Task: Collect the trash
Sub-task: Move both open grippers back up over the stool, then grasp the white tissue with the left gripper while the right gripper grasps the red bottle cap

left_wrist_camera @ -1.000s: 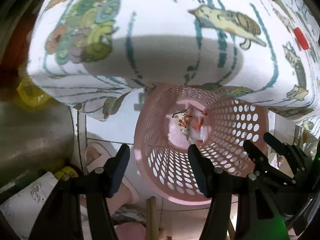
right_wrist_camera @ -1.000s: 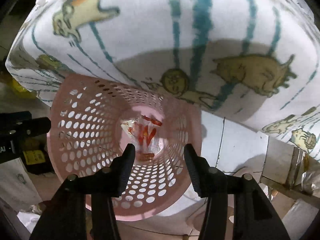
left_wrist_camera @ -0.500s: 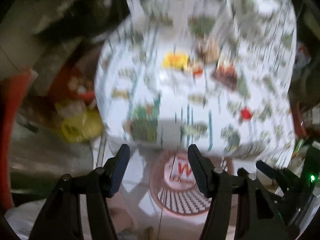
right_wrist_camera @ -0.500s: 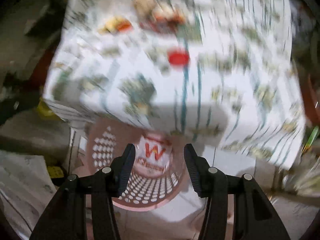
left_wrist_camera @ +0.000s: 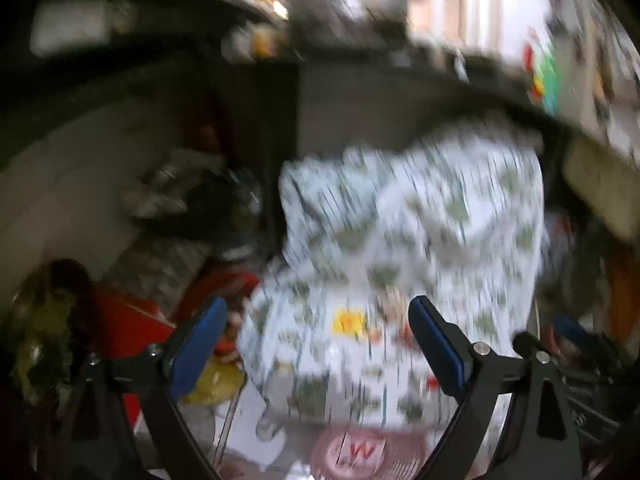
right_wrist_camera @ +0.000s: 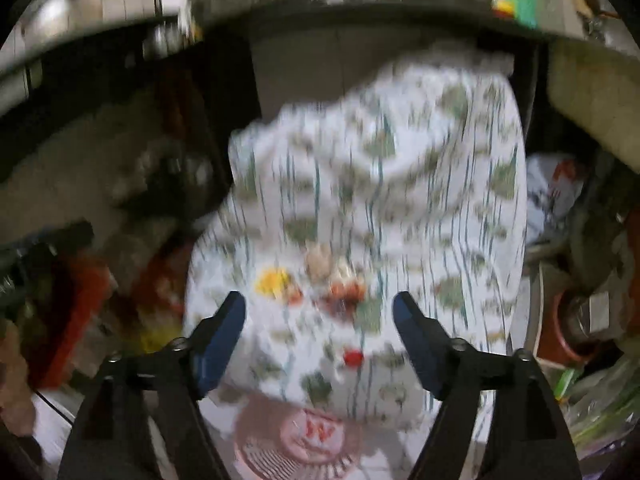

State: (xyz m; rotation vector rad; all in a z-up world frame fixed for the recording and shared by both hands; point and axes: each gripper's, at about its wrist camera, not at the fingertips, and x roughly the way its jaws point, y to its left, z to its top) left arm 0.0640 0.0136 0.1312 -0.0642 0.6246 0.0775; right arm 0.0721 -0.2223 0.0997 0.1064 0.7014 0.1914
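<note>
Both views heavily blurred. Ahead, a table draped in a white patterned tablecloth (right_wrist_camera: 400, 208), scattered with trash: a yellow scrap (right_wrist_camera: 273, 280), a reddish-brown clump (right_wrist_camera: 344, 294), a small red piece (right_wrist_camera: 353, 357) nearer the front edge. Below that edge, on the floor, a pink perforated basket (right_wrist_camera: 296, 436) holding a wrapper with a red "W" (right_wrist_camera: 318, 428). Left of the table, a red container (left_wrist_camera: 120, 320) and something yellow (left_wrist_camera: 212, 380), too smeared to name. Behind, a dark counter with a steel pot (left_wrist_camera: 348, 4) on top.

Left gripper (left_wrist_camera: 316, 344) spread wide, nothing between the fingers, jaws just opened further. Right gripper (right_wrist_camera: 320, 332) likewise spread and empty, jaws also just widened. Neither touching the cloth.
</note>
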